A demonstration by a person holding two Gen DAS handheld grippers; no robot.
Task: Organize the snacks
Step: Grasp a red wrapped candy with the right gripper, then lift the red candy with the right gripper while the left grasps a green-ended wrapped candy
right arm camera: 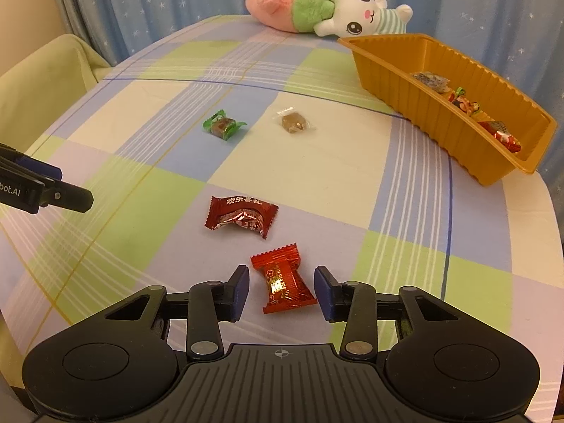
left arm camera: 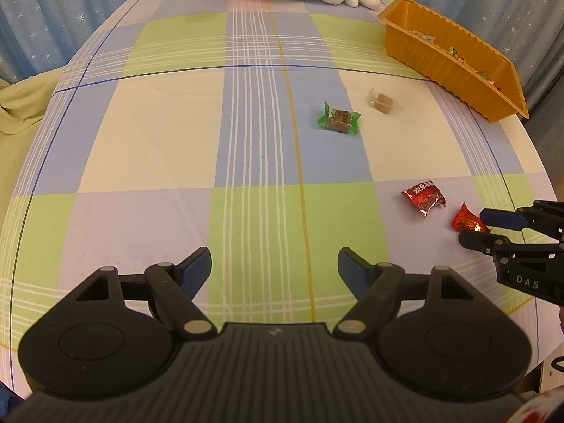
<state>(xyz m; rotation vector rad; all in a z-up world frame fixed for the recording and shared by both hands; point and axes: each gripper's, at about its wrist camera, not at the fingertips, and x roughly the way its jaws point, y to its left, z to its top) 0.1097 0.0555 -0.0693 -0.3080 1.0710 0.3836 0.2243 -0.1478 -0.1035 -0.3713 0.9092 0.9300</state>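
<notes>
A bright red wrapped candy [right arm camera: 283, 282] lies on the checked cloth between the fingers of my right gripper [right arm camera: 281, 283]. The jaws stand a little apart from it, with a gap on the left side. In the left wrist view this candy [left arm camera: 467, 221] shows between the right gripper's [left arm camera: 476, 227] fingers at the far right. My left gripper [left arm camera: 275, 268] is open over bare cloth with nothing between its fingers. A dark red candy [right arm camera: 241, 216], a green-wrapped candy [right arm camera: 223, 127] and a clear-wrapped brown candy [right arm camera: 293, 122] lie further out. An orange tray [right arm camera: 405, 98] at the right holds several snacks.
A plush toy [right arm camera: 328, 10] lies at the far edge, just behind the tray. Blue star-print curtains hang behind. The left gripper [right arm camera: 72, 187] reaches in from the left edge of the right wrist view. The cloth surface drops off at the right, past the tray.
</notes>
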